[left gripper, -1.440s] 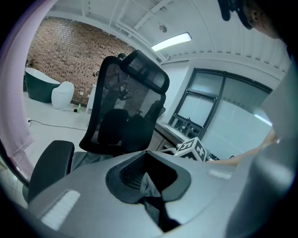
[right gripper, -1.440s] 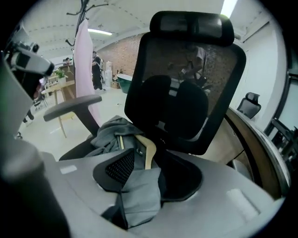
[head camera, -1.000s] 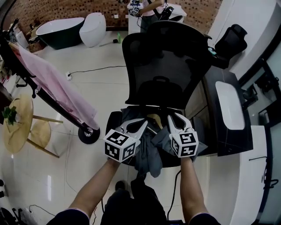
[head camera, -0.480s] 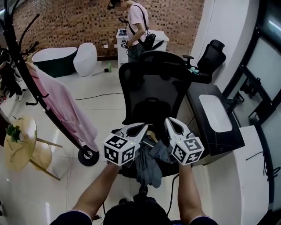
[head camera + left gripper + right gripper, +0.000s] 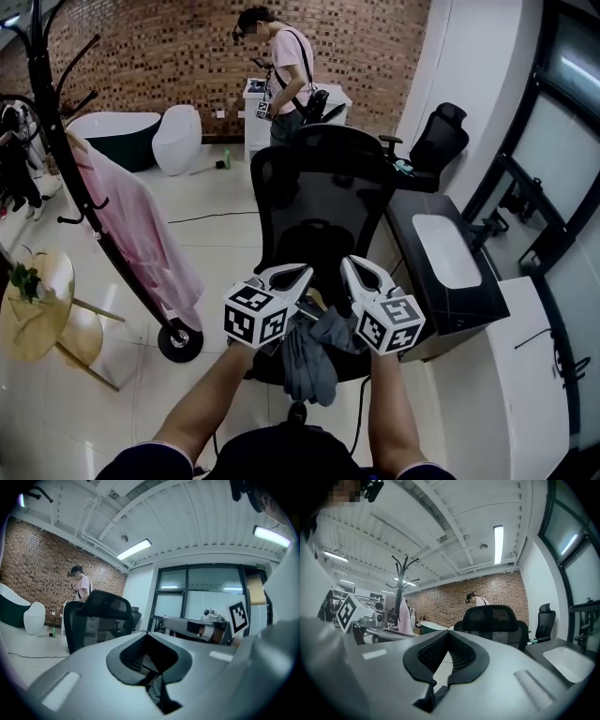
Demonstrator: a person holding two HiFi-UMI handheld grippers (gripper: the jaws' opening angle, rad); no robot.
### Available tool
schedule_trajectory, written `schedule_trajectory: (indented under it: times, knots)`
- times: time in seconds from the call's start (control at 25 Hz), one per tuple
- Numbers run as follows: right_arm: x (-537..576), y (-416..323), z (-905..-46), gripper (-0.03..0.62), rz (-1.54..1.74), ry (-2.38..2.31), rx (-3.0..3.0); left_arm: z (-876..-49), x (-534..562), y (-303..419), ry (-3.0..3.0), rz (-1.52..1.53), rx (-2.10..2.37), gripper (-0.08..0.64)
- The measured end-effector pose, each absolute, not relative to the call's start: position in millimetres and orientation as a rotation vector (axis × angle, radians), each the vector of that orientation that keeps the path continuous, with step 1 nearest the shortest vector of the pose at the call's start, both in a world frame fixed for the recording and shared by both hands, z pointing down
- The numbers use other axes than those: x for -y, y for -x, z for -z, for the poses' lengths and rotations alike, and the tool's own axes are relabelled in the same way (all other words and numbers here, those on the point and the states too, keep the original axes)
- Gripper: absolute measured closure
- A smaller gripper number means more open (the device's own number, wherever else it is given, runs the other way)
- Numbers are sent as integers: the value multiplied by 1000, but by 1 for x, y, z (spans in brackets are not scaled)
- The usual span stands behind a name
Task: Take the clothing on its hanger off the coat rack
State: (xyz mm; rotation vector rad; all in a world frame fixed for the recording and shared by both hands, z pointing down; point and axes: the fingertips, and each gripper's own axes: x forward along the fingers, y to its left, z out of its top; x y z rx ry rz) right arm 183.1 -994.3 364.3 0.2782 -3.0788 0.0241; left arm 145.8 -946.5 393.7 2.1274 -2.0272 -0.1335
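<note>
Clothing [image 5: 310, 364] hangs limp, grey, soft and crumpled.

A black office chair [image 5: 323, 202] stands beside a dark counter [image 5: 469, 305], with 1 person [image 5: 289, 70] behind.

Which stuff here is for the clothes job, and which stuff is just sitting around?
For the job:
- left tool and right tool, both shut on the grey clothing
- coat rack

Just sitting around:
- pink garment hanging on the rack
- black office chair
- round table
- bathtub
- white sink
</note>
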Motion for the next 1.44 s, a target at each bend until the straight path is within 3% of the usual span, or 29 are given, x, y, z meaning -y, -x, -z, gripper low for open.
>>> schedule_trajectory:
  times: [1.44]
  knots:
    - [993, -189, -354, 592, -68, -273, 3099, -378, 949, -158, -2187, 137, 2008, 548]
